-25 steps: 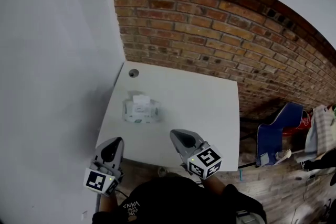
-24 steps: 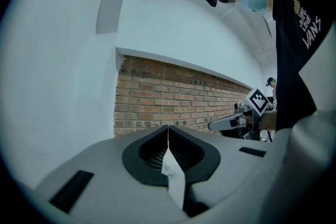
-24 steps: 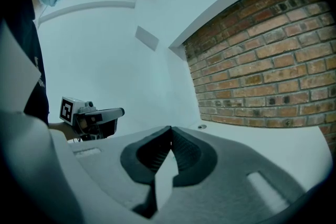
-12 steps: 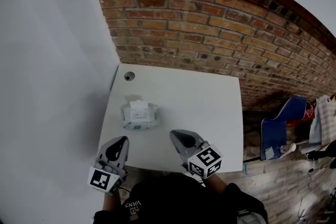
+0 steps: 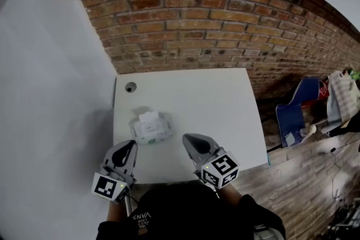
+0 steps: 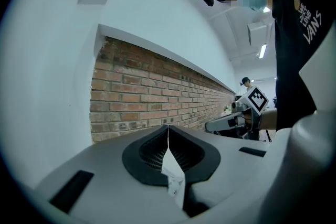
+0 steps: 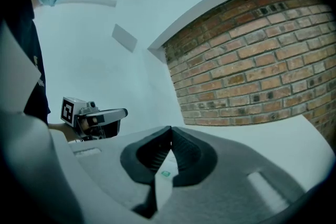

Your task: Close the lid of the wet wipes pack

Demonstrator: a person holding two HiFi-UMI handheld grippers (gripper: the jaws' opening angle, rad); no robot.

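The wet wipes pack (image 5: 149, 127) lies on the white table (image 5: 214, 115), left of centre, with its white lid flap standing up at the far side. My left gripper (image 5: 130, 145) hovers at the near edge, just in front and left of the pack, jaws pressed together. My right gripper (image 5: 187, 138) is to the pack's right, also shut and apart from it. In the left gripper view the left gripper (image 6: 168, 129) points at the brick wall; in the right gripper view the right gripper (image 7: 170, 131) does too. Neither view shows the pack.
A round cable hole (image 5: 130, 87) sits at the table's far left corner. The brick wall (image 5: 225, 25) runs behind the table and a white wall (image 5: 50, 93) stands at its left. A blue chair (image 5: 298, 115) and draped cloth stand on the wooden floor to the right.
The head view has swung, so the table sits lower and squarer in frame. Both grippers stay shut at the near edge, a little nearer to the pack.
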